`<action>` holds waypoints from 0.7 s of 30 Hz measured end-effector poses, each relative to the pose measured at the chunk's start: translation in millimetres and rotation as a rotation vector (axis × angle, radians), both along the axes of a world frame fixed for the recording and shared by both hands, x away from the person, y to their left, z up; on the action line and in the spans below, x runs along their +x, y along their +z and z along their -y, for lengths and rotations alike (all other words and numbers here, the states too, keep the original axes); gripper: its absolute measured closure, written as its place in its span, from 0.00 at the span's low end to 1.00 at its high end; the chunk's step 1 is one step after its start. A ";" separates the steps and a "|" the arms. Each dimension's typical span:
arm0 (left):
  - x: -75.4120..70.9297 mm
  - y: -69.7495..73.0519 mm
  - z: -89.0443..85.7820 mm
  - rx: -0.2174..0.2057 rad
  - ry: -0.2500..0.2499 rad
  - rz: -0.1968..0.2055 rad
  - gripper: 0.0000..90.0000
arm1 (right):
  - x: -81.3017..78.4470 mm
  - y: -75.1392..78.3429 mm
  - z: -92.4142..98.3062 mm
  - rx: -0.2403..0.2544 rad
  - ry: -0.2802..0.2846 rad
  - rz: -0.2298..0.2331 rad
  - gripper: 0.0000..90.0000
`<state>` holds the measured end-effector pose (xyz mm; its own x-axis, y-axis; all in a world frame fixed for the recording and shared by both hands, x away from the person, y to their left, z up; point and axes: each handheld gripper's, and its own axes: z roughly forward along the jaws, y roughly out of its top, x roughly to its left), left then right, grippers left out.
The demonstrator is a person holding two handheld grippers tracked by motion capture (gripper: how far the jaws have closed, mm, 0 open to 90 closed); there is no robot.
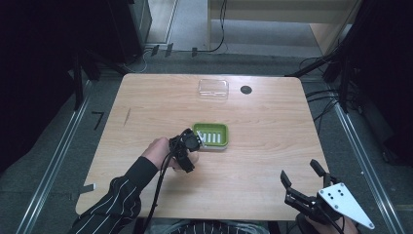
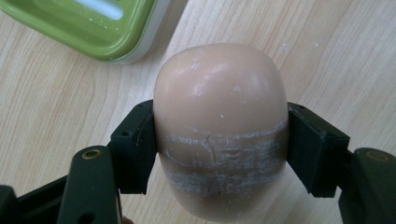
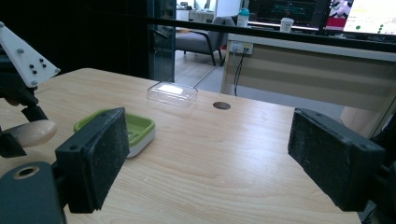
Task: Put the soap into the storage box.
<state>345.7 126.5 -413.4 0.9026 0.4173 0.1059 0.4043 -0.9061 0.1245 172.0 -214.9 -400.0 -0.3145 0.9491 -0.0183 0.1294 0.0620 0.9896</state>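
Observation:
A beige oval soap bar [image 2: 219,116] with white scuff marks sits between the jaws of my left gripper [image 2: 222,144], which is shut on its two sides. In the high view my left gripper [image 1: 187,148] is just left of a green soap dish [image 1: 210,126] near the table's middle. The dish [image 2: 93,32] has white ribs inside and lies a little beyond the soap. My right gripper [image 1: 299,171] is open near the table's front right edge, with nothing between its pads [image 3: 95,154]. From the right gripper view the soap [image 3: 32,133] is at the far left, next to the dish [image 3: 140,128].
A clear plastic lid [image 1: 213,89] lies at the back of the wooden table [image 1: 263,141], with a black round cable hole [image 1: 246,89] to its right. Cables and dark stands surround the table on the floor.

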 end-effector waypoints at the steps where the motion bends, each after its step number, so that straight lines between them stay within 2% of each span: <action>1: 0.1 0.3 0.2 0.004 -0.001 0.003 0.36 | 0.0 0.0 0.0 0.001 0.000 0.000 0.15; 9: 3.6 3.3 4.0 -0.006 -0.022 0.006 0.36 | 0.1 0.0 -0.3 0.000 -0.001 0.001 0.15; 21: 14.1 4.3 9.5 0.009 -0.055 0.009 0.36 | 0.5 -0.1 -0.2 0.001 0.001 -0.001 0.15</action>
